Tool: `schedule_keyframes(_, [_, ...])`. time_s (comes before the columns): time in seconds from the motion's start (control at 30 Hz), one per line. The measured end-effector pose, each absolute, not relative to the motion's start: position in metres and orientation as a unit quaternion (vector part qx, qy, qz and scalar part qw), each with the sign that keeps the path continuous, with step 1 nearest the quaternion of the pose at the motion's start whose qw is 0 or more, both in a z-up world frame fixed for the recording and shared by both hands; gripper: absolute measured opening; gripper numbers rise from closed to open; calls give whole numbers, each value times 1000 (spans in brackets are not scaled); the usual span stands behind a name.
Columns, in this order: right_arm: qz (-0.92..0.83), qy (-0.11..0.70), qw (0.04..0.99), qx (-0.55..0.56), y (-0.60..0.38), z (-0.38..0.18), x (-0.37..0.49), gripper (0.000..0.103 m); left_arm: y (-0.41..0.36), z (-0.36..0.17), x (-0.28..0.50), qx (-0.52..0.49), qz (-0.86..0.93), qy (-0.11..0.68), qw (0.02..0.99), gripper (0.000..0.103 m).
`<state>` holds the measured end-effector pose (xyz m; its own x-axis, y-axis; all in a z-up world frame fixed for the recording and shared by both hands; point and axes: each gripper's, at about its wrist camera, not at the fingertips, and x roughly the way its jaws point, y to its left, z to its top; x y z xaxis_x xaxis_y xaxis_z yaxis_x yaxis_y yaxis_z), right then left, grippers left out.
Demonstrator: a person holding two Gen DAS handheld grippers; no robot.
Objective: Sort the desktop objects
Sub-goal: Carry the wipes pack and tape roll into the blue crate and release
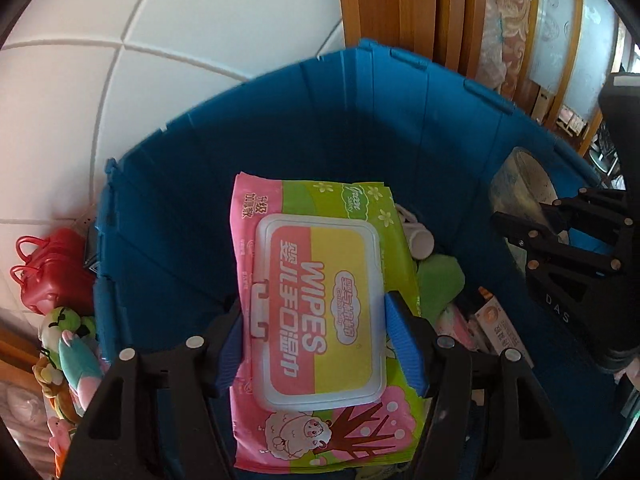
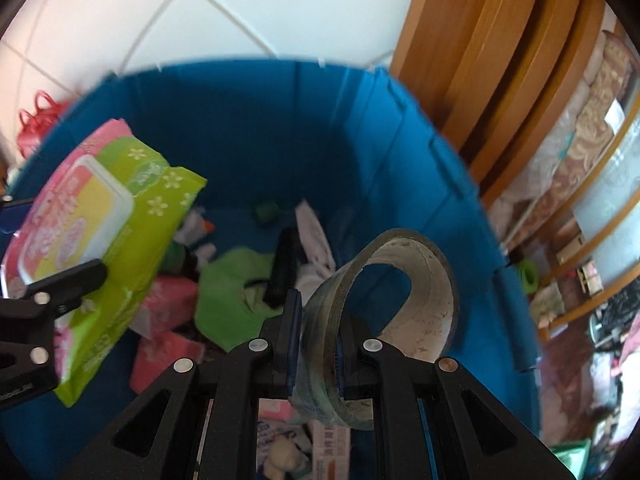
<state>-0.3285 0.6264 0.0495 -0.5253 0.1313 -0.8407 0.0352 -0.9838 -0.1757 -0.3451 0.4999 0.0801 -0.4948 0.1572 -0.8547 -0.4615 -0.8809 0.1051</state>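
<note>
Above the blue bin, left tool grips the wipes pack while right tool clamps the tape roll.

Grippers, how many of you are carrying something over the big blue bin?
2. The left gripper clamps the wipes pack above the blue bin; the right gripper pinches the tape roll beside it.

Right claw clamped on tape roll, left claw gripping wipes pack, both over blue bin
</note>
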Motion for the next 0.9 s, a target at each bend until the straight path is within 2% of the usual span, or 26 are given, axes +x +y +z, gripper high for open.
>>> schedule_keyframes(0.13, [834,-72,12,-546,635,11,-334,14,510,56,-350,-513,820,166,192,66])
schedule_keyframes(0.27, [811,-80,20,-579,643,-15,-332,14,520,49,-344,-502,823,191,186,79])
schedule_keyframes(0.33, [808,-89,26,-582,642,-17,-331,15,523,43,-342,-507,818,200,184,79])
schedule_keyframes(0.53, [809,-126,49,-572,637,-16,-327,26,526,42,-348,-510,816,206,177,79])
schedule_keyframes(0.6, [810,-121,49,-572,638,-15,-327,33,525,44,-348,-511,816,202,178,79])
schedule_keyframes(0.67, [811,-120,46,-571,639,-14,-326,57,525,45,-348,-513,815,199,179,79])
schedule_keyframes(0.7, [812,-124,47,-568,638,-12,-325,64,524,46,-348,-513,815,198,180,79])
schedule_keyframes(0.77, [815,-132,50,-561,636,-10,-324,89,522,48,-348,-513,817,192,183,79])
schedule_keyframes(0.9, [828,-131,49,-542,635,-3,-329,100,517,54,-353,-495,832,184,170,79])
